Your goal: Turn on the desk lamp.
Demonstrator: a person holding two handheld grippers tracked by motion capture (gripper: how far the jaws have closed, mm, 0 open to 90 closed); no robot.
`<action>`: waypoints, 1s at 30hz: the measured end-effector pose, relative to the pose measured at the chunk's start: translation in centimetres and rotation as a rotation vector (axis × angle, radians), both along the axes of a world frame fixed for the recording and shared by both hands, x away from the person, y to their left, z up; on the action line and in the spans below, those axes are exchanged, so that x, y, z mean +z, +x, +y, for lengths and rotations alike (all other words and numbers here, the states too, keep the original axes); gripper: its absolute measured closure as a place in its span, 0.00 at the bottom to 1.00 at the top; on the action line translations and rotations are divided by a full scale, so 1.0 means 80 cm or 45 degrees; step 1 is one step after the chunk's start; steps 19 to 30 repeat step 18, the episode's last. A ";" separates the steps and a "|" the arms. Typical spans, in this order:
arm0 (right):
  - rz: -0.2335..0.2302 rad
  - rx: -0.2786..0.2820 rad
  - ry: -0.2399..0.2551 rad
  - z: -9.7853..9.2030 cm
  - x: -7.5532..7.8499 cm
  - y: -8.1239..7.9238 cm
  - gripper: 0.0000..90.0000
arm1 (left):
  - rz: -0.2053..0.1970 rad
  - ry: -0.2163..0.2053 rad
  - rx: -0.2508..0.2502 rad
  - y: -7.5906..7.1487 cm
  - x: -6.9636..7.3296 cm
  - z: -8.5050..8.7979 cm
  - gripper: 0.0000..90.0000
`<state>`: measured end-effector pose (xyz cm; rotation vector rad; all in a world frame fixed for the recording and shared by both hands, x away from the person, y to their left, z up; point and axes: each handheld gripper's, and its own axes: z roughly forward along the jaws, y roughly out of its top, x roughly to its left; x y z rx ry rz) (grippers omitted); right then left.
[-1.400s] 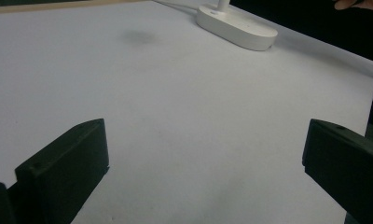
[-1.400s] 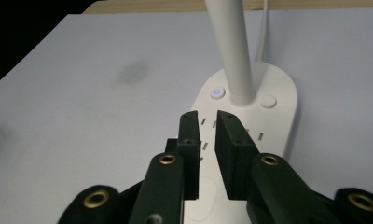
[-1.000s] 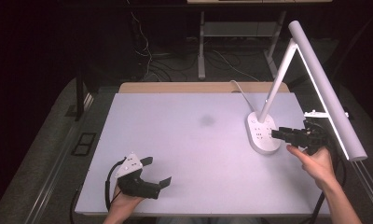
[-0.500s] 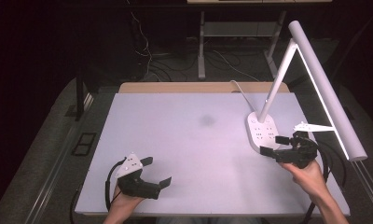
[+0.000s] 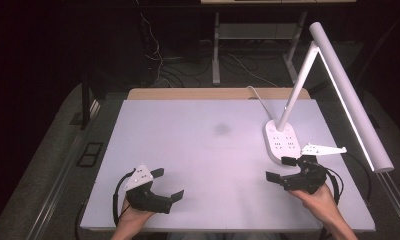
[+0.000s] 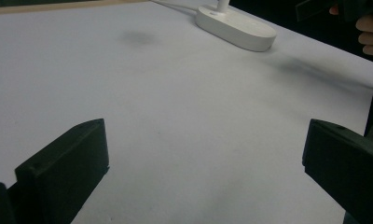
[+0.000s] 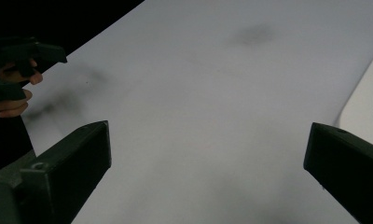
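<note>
White table (image 5: 208, 150) bare across its middle, leaving working room. Desk lamp (image 5: 283, 142) stands at two o'clock, base flat, arm leaning over the right edge. Right gripper (image 5: 283, 169) just beside that base at its six o'clock; jaws have just been opening, nothing between them, likely a release. Left gripper (image 5: 168, 185) at seven o'clock, jaws wide, empty, parked.

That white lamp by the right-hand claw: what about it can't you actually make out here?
- Lamp base: button markings too small to read in the high view.
- Lamp base: cut off by the right edge of the right gripper view.
- Lamp cord: its far end vanishes into the dark behind the table.
</note>
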<state>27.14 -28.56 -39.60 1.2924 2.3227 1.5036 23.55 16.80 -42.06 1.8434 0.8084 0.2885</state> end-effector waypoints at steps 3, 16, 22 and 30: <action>0.000 0.014 0.009 0.007 -0.007 -0.006 0.00 | 0.003 -0.001 0.002 0.000 0.000 0.000 0.00; -0.021 0.059 -0.006 0.016 -0.034 -0.028 0.00 | 0.005 -0.001 -0.005 0.000 0.000 0.000 0.00; -0.032 0.055 -0.004 0.015 -0.034 -0.029 0.00 | 0.007 -0.001 -0.005 0.001 0.000 0.000 0.00; -0.032 0.055 -0.004 0.015 -0.034 -0.029 0.00 | 0.007 -0.001 -0.005 0.001 0.000 0.000 0.00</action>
